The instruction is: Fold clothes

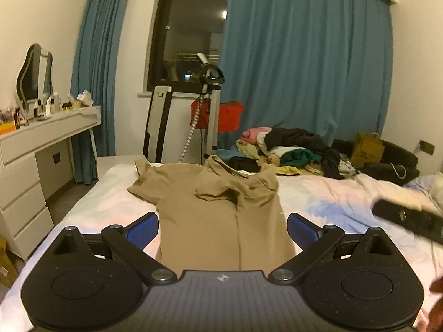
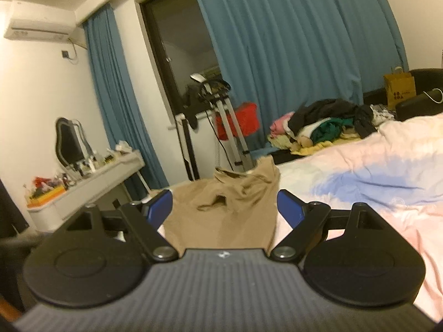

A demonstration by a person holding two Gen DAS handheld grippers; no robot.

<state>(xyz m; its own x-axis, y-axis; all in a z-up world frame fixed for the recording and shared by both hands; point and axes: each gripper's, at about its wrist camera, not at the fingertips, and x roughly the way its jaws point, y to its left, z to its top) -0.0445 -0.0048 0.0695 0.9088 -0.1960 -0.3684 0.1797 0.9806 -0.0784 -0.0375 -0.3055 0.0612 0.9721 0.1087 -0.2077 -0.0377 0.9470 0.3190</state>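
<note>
One tan shirt (image 1: 221,207) lies on the bed (image 1: 332,199), its right side already folded over. The left gripper (image 1: 223,228) and right gripper (image 2: 224,204) are both spread wide, holding nothing. At 1 o'clock, a clothes pile (image 1: 299,149) still waits.

Dim, warm indoor light, fisheye bending at the edges

Yellowish room light is washing the walls while the window (image 1: 191,27) is showing black night with one small bright glare spot. Curtains right of the window are bowing outward, corners are darkening, and the right wrist view is smearing softly; a dark blurred shape is streaking low, far right of the window.
</note>
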